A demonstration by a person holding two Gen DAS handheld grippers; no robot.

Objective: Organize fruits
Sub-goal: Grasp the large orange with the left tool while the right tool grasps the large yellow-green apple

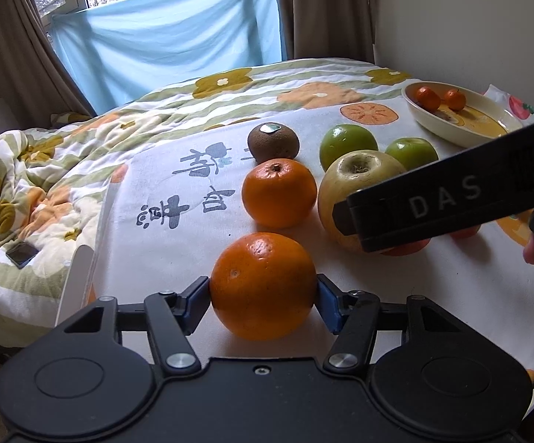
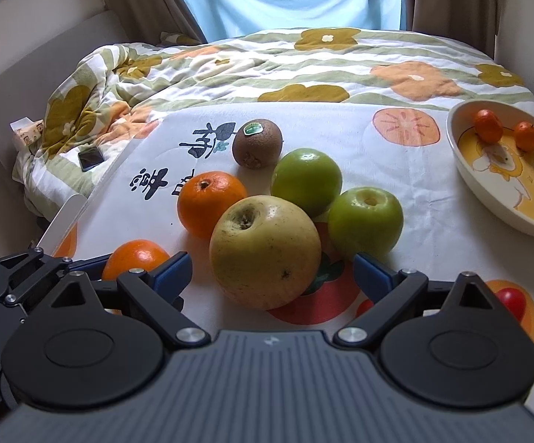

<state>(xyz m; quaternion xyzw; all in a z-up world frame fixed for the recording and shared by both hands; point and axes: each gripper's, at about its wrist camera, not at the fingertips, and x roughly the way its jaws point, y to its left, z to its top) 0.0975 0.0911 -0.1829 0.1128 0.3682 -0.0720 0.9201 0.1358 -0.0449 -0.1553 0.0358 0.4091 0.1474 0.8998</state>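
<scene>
On the bench, the near orange (image 1: 263,285) is clamped in the left gripper (image 1: 263,295), while the large yellow apple (image 2: 265,251) is straddled by the wide-open, empty right gripper (image 2: 272,271), nearer the bowl (image 2: 462,170).

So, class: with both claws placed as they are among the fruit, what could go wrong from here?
1. The left claw pinches the orange only at its sides; it could slip out.
2. The right claw straddles the yellow apple, and closing may nudge the green apple beside it, perhaps rolling it.
</scene>
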